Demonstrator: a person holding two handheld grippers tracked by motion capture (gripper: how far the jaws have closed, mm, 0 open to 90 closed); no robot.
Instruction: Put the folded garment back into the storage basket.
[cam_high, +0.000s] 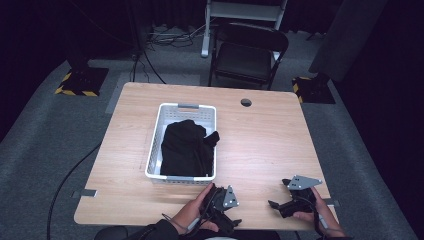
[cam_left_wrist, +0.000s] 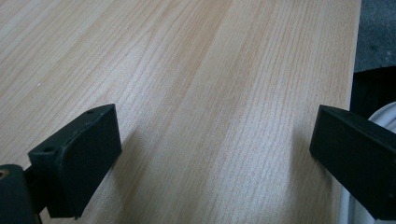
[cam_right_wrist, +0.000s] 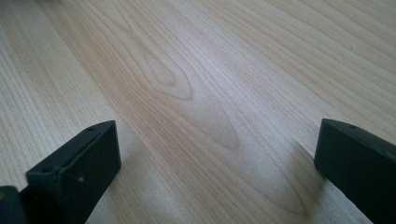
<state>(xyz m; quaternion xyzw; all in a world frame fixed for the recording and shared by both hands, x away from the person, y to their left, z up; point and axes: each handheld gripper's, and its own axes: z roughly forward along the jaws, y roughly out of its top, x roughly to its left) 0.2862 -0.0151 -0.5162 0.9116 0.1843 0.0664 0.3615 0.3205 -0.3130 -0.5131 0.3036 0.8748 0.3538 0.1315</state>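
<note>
A black garment (cam_high: 186, 147) is lying bunched inside the white basket (cam_high: 155, 145) at the middle of the tabletop (cam_high: 265, 140). Nearer the person, the left tongs (cam_high: 224, 216) and right tongs (cam_high: 278, 199) are hovering released, grasping nothing.

A: Where does the high view sit?
B: Above the counter's (cam_high: 270, 135) near edge, looking forward and down.
A: And the gripper views?
B: Both skim bare counter wood close up, between their wide-apart jaws.
</note>
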